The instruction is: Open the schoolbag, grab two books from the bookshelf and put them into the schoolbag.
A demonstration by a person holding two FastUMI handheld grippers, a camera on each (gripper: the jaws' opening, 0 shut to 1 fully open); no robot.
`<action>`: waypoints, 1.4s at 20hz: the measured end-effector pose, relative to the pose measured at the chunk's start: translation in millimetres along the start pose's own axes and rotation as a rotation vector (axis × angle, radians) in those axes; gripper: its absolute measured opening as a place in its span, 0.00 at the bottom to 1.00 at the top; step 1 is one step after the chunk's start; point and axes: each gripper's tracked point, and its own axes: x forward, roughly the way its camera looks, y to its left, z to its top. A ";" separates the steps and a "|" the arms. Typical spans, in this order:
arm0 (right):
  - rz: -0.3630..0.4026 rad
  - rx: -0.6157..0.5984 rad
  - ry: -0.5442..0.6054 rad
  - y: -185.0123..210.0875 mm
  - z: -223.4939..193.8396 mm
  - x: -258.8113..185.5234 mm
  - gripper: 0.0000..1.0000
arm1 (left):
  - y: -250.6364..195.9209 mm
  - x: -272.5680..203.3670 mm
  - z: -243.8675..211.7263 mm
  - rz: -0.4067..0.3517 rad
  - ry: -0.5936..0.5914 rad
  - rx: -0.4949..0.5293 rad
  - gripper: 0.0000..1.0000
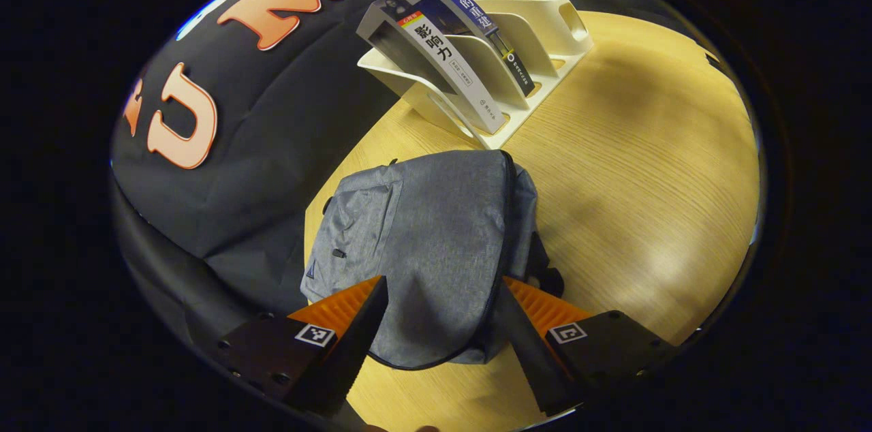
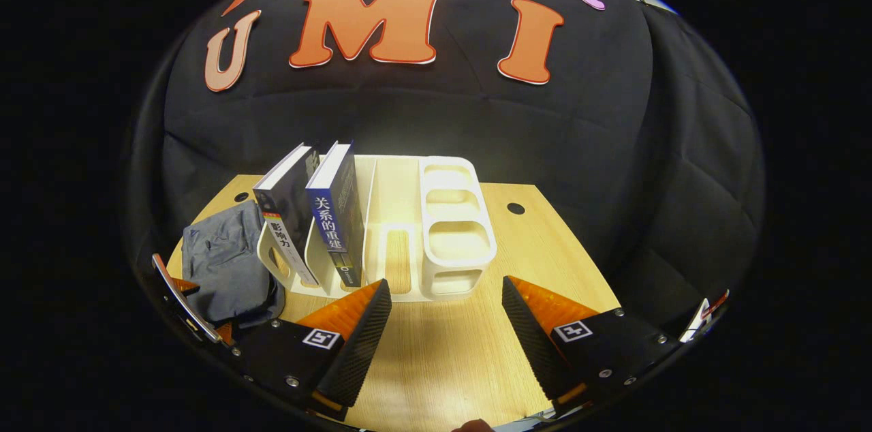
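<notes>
On the pale wooden table [image 2: 443,350], toward its back edge, stands a cream plastic bookshelf [image 2: 436,234] with upright dividers and open cubbies at one end. Two books lean in its slots side by side: a grey-and-black book with a white spine [image 2: 289,224] in the outer slot, and a dark blue book with a white top edge [image 2: 337,221] in the next slot. Just beside the bookshelf, near the table's left edge as the right gripper view frames it, lies a grey fabric schoolbag [image 2: 228,265], flat on the wood with its dark zipper running closed along the seam.

From the left gripper view, the schoolbag [image 1: 436,241] lies directly ahead, and the bookshelf [image 1: 518,57] with both books, the white-spined one [image 1: 443,64] and the blue one [image 1: 470,16], sits beyond it. The left gripper [image 1: 443,316] hangs over the bag's near end, fingers spread wide to either side of it and grasping nothing. The right gripper [image 2: 446,323] hovers above bare table in front of the bookshelf, likewise released, its fingers well apart.
</notes>
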 end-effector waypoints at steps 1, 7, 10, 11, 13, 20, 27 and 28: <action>0.001 0.002 0.002 0.0 1.0 1.1 0.98 | -1.0 1.9 0.2 -0.012 0.002 -0.001 0.96; 0.004 0.006 0.007 1.3 3.0 11.0 0.98 | -11.6 6.1 -1.1 -0.085 0.044 -0.063 0.59; 0.015 0.016 0.021 4.1 4.4 16.7 0.98 | -5.1 6.5 3.5 -0.073 0.051 -0.091 0.42; 0.025 0.026 0.022 6.1 6.3 16.8 0.98 | -1.2 6.3 4.0 -0.065 0.053 -0.101 0.33; 0.039 0.036 0.010 7.6 10.9 18.4 0.98 | 1.3 8.8 5.0 -0.073 0.064 -0.117 0.17; 0.111 0.045 -0.002 32.5 21.9 27.0 0.98 | 10.7 2.5 11.6 -0.239 0.098 -0.197 0.02; 0.158 0.050 0.003 81.9 27.1 25.6 0.98 | 82.1 -26.9 37.3 -0.288 0.070 -0.182 0.02; 0.171 0.035 0.006 89.1 27.4 27.7 0.98 | 93.7 -30.6 41.5 -0.279 0.064 -0.186 0.02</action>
